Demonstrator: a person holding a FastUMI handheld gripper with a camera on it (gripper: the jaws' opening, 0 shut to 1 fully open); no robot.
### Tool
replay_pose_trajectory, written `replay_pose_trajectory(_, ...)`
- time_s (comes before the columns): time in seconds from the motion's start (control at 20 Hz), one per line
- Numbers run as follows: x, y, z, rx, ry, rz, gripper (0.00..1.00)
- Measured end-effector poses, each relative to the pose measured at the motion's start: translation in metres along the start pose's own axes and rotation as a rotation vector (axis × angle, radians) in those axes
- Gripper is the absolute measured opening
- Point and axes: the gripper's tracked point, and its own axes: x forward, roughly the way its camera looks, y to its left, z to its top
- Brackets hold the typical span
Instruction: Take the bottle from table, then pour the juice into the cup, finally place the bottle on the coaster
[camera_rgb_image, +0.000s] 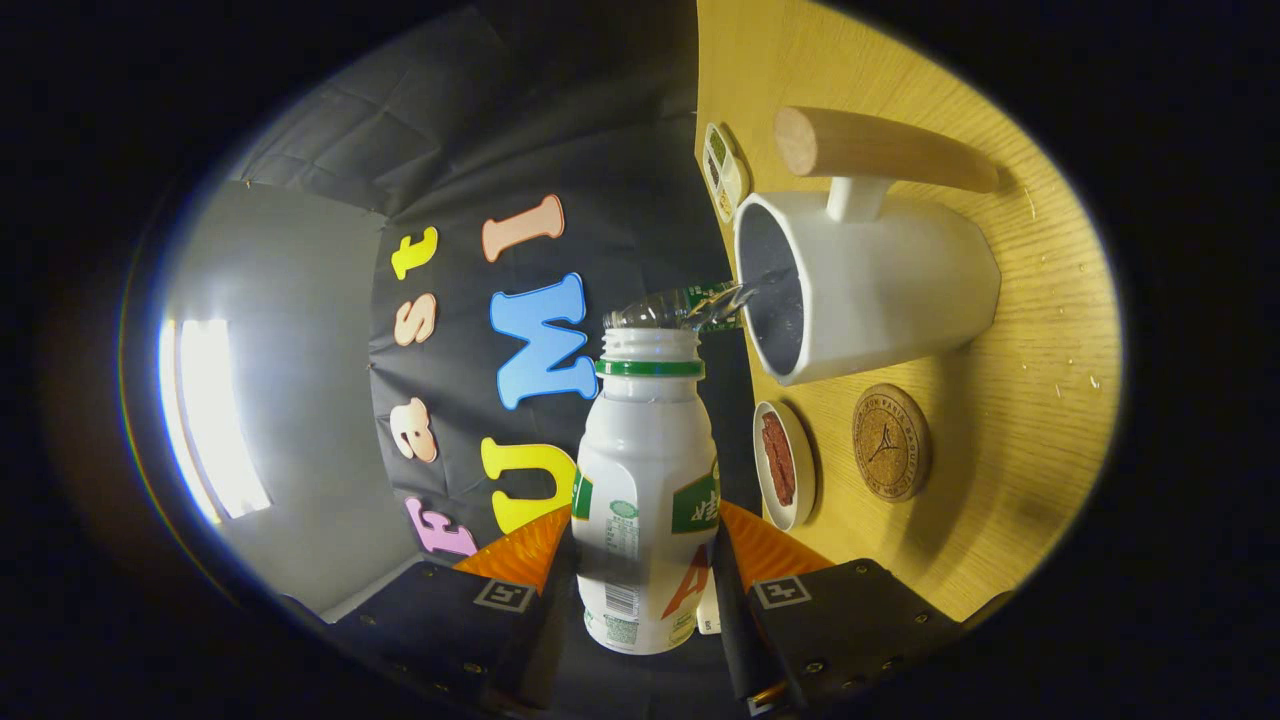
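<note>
The bottle sits between the two fingers of the hand-held gripper, which presses on its lower body from both sides, so the grip is closed on it. The cap is off. The bottle's long axis runs straight ahead along the fingers, mouth forward, and the whole view is rolled over, so the bottle is tipped on its side relative to the tabletop.

A clear stream leaves the mouth and arcs sideways into the open top of the cup, which stands just ahead of the bottle's mouth and off to the tabletop side. The pour looks to be under way; how full the cup is I cannot tell, since its inside is dark.

The coaster lies flat on the tabletop just beside the cup's base, nearer the fingers than the cup is. That is the relation the next move turns on: once the pour is done, the bottle has to be rolled upright and carried a short way back from the cup, towards the coaster.

A small dish with something red in it sits between the bottle and the coaster, close to that path. A wooden handle juts from the cup's far side, and a small tray lies beyond it.
</note>
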Motion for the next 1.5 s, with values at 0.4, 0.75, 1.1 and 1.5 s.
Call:
replay_pose_trajectory(0.4, -0.0009, 0.0011, 0.0011, 0.01, -0.005, 0.012, 0.64)
replay_pose_trajectory(0.75, 0.0005, 0.0036, 0.0013, 0.034, -0.02, 0.021, 0.64)
replay_pose_trajectory(1.1, 0.0018, 0.0048, 0.0001, 0.054, -0.033, 0.038, 0.64)
replay_pose_trajectory(1.5, 0.0044, 0.0078, -0.0011, 0.104, -0.058, 0.048, 0.64)
